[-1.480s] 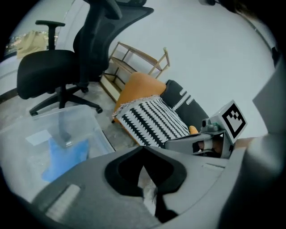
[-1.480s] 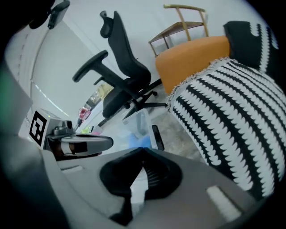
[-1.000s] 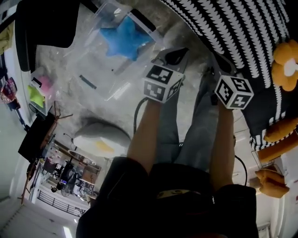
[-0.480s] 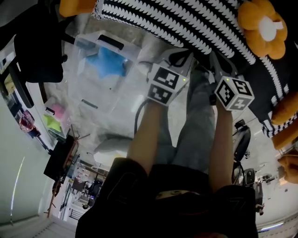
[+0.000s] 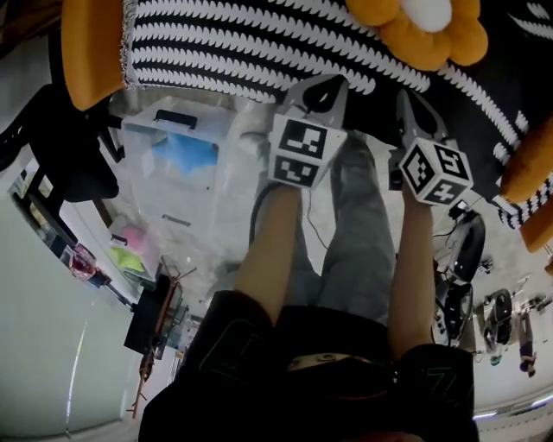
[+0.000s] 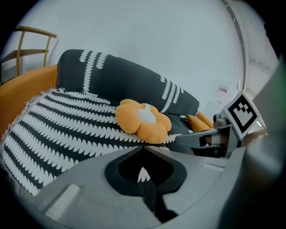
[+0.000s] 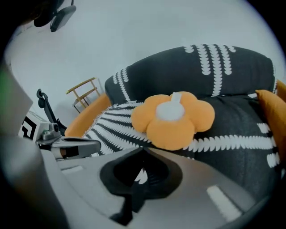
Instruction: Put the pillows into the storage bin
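- Orange sofa arm: the item farthest left of the left gripper, at the edge of the black-and-white striped throw.
- Clear storage bin: on the floor to the left of the left gripper and well apart from it. A blue star-shaped pillow lies inside it.
- Left gripper: jaws fully together with nothing between them. It points over the front edge of the striped throw, side by side with the right gripper.
- Orange flower pillow: lies on the striped throw ahead of both grippers, on neither one's jaw line.
  - In the left gripper view the orange flower pillow sits just past the closed jaw tips.
  - In the right gripper view the orange flower pillow sits past the tips, slightly to their right.
  - Neither gripper touches it.
- Dark back cushion: printed with white leaf rows, it stands behind the flower pillow, farther from the jaws.
- Right gripper: jaws pressed together and empty. Its marker cube faces the head camera.
- Plain orange pillows: lie on the sofa to the right of the right gripper, apart from it.
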Demonstrator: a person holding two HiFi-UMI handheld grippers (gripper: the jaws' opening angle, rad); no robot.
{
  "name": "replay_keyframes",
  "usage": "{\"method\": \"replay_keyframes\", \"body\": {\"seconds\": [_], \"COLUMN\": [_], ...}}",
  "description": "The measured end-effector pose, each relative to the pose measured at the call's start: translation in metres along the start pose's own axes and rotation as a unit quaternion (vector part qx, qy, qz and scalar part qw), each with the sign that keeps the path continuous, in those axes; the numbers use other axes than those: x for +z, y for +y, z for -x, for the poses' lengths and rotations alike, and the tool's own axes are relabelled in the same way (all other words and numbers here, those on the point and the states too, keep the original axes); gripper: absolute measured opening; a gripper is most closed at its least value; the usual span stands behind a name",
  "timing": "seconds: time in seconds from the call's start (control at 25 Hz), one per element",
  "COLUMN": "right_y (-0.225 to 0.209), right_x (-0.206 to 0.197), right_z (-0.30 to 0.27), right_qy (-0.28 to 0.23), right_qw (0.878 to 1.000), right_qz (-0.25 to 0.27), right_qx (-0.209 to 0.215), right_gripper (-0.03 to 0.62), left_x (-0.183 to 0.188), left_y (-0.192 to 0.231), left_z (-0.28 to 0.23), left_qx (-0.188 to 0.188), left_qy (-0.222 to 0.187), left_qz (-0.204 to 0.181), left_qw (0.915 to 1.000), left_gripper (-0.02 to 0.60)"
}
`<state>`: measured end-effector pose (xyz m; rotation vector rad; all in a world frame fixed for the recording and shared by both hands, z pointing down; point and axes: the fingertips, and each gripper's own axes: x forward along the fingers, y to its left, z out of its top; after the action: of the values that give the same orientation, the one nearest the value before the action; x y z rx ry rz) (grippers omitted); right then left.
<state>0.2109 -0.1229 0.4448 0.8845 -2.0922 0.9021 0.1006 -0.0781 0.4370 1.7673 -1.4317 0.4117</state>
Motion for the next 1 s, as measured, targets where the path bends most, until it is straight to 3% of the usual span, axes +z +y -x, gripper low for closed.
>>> {"method": "replay_keyframes", "body": {"seconds": [0.2,0.44,0.52,0.6,0.72,0.84,1.0], "right_y": [-0.049,-0.098,-0.119,-0.136,-0.159,-0.175,-0.178], "right_x": [0.017,0.034,0.042,0.048,0.063,0.076,0.078], "right_z": [0.005,0.003,0.001,-0.001,-0.007,-0.019,-0.048], "right_qy": [-0.017,-0.022,-0.022,-0.017,-0.011,-0.007,0.003], "right_qw": [0.999,0.998,0.997,0.998,0.998,0.997,0.997], "right_qz": [-0.014,-0.009,-0.011,-0.015,-0.017,-0.017,-0.001], "right_qx": [-0.031,-0.063,-0.070,-0.066,-0.066,-0.074,-0.077], "right_gripper": [0.003,0.003,0.006,0.097,0.152,0.213,0.251], "left_x": [0.028,0.057,0.064,0.070,0.083,0.087,0.072], "left_y": [-0.008,0.000,0.004,0.007,0.010,0.020,0.053], "left_z": [-0.040,-0.076,-0.091,-0.103,-0.115,-0.122,-0.132], "left_qx": [0.017,0.057,0.076,0.100,0.133,0.157,0.173], "left_qy": [-0.003,-0.006,-0.002,0.002,0.006,0.019,0.044], "left_qz": [-0.033,-0.048,-0.048,-0.049,-0.059,-0.063,-0.031], "left_qw": [0.9993,0.9972,0.9960,0.9938,0.9894,0.9854,0.9835], "left_gripper": [0.012,0.014,0.078,0.173,0.241,0.277,0.281]}}
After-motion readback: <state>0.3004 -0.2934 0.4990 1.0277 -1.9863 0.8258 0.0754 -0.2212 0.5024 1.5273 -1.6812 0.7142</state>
